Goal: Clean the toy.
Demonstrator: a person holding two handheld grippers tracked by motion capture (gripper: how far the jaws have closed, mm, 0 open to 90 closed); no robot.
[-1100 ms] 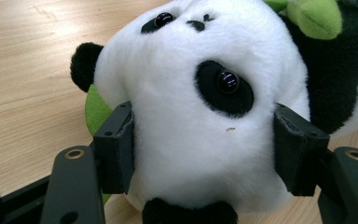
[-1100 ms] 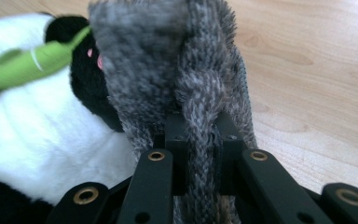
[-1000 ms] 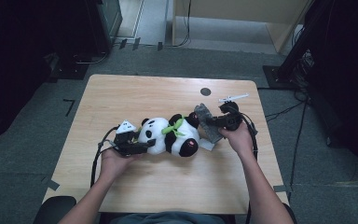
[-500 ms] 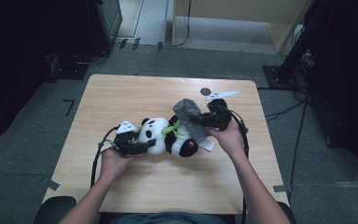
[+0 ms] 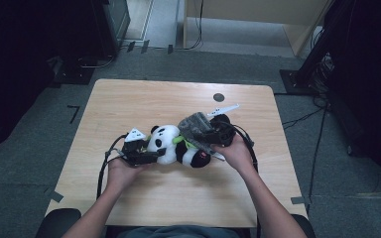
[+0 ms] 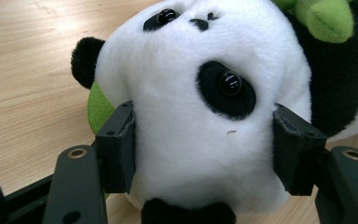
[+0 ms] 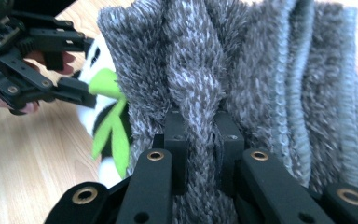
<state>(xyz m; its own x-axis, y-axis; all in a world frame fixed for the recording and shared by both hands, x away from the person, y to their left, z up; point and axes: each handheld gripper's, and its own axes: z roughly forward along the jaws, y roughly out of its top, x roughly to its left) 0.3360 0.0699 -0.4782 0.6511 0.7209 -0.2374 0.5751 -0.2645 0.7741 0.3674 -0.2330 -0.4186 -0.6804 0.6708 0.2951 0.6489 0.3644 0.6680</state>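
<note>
A pale wooden bench (image 5: 144,104) with rounded corners stands on grey carpet in a dim room, with dark equipment on the floor at the far left, cables trailing at the right and a small dark disc (image 5: 219,97) near the far edge. A toy panda (image 5: 176,146) lies on its side near the middle of the bench. The left tool (image 5: 141,151) grips the panda's white head, its jaws partly apart with a pad pressed into each side; the left gripper view shows both pads (image 6: 119,144) sunk in the plush, the eyes, and a green piece behind the head. The right tool (image 5: 213,134) is clamped nearly shut on a grey knitted cloth (image 5: 194,128) over the panda's body; the right gripper view shows the cable-knit fold (image 7: 200,135) pinched between its pads
</note>
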